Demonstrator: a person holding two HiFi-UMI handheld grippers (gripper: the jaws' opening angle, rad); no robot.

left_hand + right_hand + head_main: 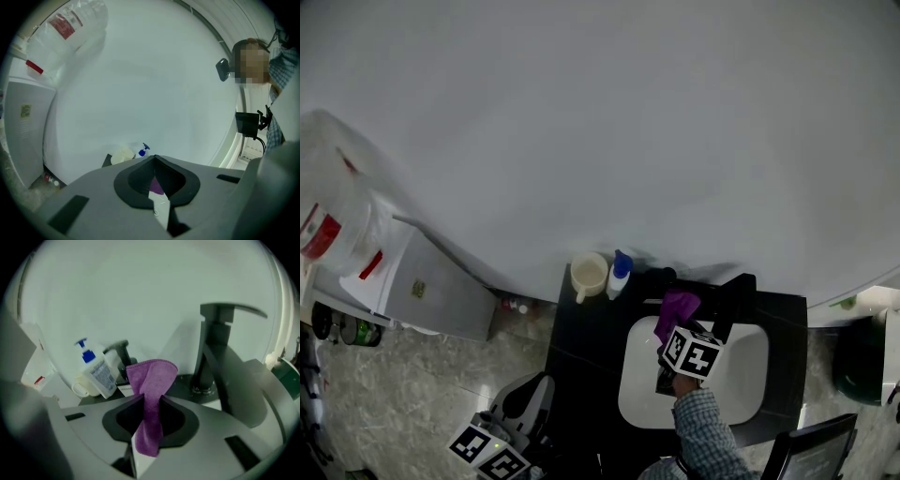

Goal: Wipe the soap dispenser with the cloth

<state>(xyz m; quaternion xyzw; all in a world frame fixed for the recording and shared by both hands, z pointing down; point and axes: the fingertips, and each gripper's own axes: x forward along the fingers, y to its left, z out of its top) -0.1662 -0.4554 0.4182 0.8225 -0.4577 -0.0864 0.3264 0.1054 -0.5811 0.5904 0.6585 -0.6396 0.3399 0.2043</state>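
Soap dispenser [123,352], black-pumped, stands at the back of the table [581,356] just beside a blue-topped bottle [96,373]; with the right gripper [151,400] pinching the purple cloth [152,376] in its fingers and the left gripper [155,161], fingers pressed together, well away, an unbraced wipe could topple either.

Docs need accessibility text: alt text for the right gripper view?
The right tool is shut on a purple microfibre cloth whose folded top stands above the jaws. Behind it, a white pump bottle with a blue top stands left and a black tap rises right.
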